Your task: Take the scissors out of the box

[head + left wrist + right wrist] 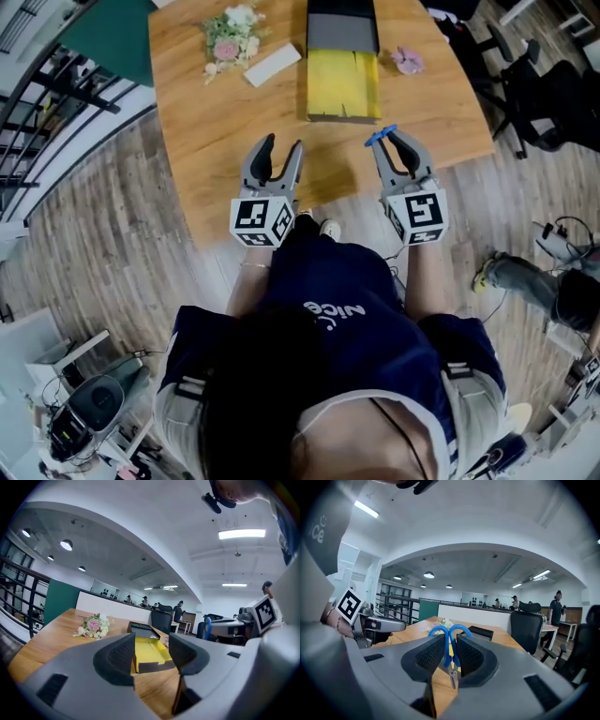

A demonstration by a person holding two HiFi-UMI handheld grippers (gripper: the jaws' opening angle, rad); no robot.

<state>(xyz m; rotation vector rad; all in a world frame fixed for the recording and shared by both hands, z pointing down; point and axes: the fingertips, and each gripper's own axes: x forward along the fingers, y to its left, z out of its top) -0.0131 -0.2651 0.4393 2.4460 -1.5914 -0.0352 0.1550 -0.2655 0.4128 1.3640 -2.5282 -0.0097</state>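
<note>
A pair of scissors [451, 645] with blue and yellow handles is clamped between the jaws of my right gripper [449, 656], loops pointing away, blades toward the camera. From the head view, the right gripper [397, 147] hovers over the near right part of the table with the blue handles [381, 135] sticking out at its tip. The open box [343, 82] with a yellow lining and dark lid lies ahead, apart from both grippers. My left gripper [280, 156] is open with nothing between its jaws; it faces the box [151, 652].
On the wooden table [225, 122] lie a small flower bouquet [231, 37], a white rectangular block [273, 65] and a small pink item [409, 62]. Office chairs [539, 94] stand to the right, a railing [56, 103] to the left. People sit at desks far off.
</note>
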